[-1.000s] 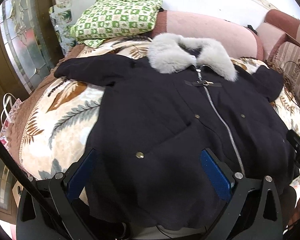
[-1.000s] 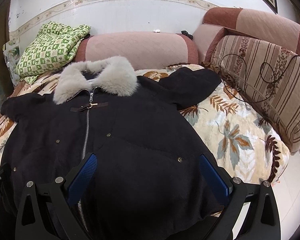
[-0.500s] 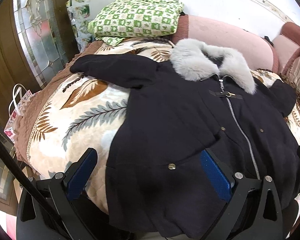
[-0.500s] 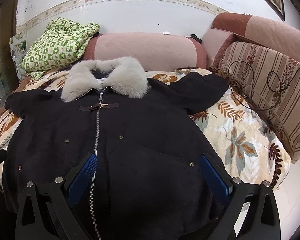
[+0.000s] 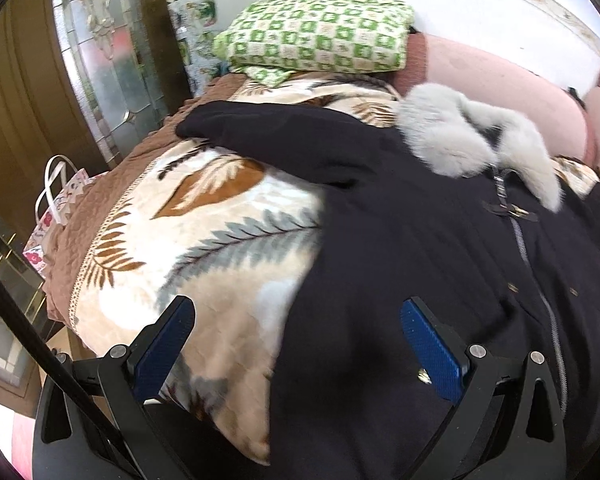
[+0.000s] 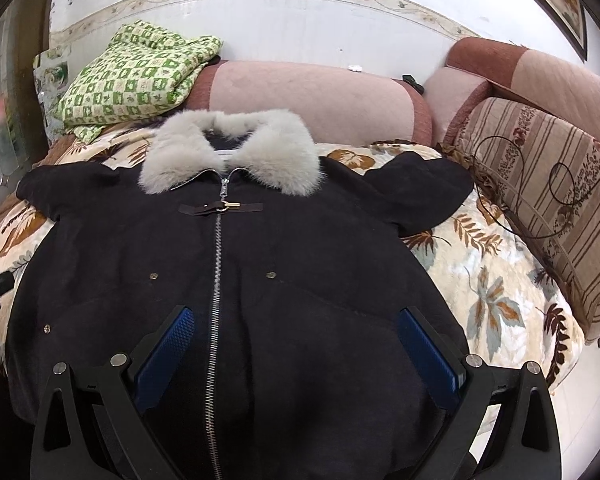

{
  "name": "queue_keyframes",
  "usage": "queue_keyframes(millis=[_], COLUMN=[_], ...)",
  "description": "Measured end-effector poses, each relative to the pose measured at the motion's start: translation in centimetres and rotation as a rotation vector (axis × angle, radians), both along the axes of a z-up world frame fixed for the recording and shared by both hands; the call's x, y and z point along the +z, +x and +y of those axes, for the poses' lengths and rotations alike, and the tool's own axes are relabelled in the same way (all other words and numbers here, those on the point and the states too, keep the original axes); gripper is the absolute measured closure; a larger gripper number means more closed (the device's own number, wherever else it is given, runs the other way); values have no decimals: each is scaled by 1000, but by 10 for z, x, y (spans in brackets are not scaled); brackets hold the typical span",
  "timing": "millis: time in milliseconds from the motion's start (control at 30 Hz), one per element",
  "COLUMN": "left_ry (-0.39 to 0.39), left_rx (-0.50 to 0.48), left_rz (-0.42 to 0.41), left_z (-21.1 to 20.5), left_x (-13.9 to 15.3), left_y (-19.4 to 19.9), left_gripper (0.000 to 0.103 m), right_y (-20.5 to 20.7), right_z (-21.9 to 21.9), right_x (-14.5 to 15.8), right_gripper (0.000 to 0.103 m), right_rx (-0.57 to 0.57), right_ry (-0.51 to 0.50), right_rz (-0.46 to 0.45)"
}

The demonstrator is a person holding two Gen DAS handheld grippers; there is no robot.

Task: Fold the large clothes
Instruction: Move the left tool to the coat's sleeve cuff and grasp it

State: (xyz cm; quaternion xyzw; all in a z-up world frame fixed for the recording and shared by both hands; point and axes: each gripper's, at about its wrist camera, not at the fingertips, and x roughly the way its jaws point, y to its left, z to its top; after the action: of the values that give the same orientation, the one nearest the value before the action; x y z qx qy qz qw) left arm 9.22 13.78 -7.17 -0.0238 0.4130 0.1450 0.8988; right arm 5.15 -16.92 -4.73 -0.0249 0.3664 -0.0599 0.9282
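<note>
A: The fingers of the left gripper [image 5: 296, 344] are spread wide and carry nothing; the right gripper [image 6: 296, 344] is the same, released, over the lower front of the coat [image 6: 228, 280].

B: And where does the coat lie?

A: It lies flat, front up, on the leaf-pattern blanket [image 6: 488, 280], zipped, with the grey fur collar [image 6: 228, 156] toward the sofa back. Both sleeves are out to the sides.

B: So no fold is made yet?

A: None shows. It seems the step is the approach to a first grasp. The left gripper points at the side edge of the coat, below the left sleeve [image 5: 268, 136].

B: What does the next move need?

A: Probably to pinch the thick cloth at the edge or sleeve firmly and bring it across the zipper [image 6: 217, 280]. The coat looks heavy, so a shallow grip may slip.
</note>
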Motion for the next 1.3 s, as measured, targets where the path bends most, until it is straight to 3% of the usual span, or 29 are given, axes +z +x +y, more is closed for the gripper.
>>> queue_keyframes(millis=[300,567,767,933,1133,1167,1300], left_ry=[5,-63,-122,-224,-478,-552,-720], left_rx=[95,140,181,230,282,281,279], left_rz=[4,-2,5,-55,-93,-103,-116], left_z=[50,100,139,189,264,278,303], left_x=[-8,-9,-10,-12,-36,-43,-64], left_y=[30,77,118,158,207,215,236], left_gripper=[1,1,9,9,9,11,27], right_y=[10,16,21,27,37,39,47], right_z=[19,30,32,32,35,37,43], right_x=[-10,-19,-27,-37,-51,-54,-67], right_gripper=[1,1,1,1,1,1,1], right_rx=[26,49,48,38,25,23,25], right_ry=[-44,-65,-81,-102,-135,-143,-184], right_rz=[37,64,89,122,166,176,219])
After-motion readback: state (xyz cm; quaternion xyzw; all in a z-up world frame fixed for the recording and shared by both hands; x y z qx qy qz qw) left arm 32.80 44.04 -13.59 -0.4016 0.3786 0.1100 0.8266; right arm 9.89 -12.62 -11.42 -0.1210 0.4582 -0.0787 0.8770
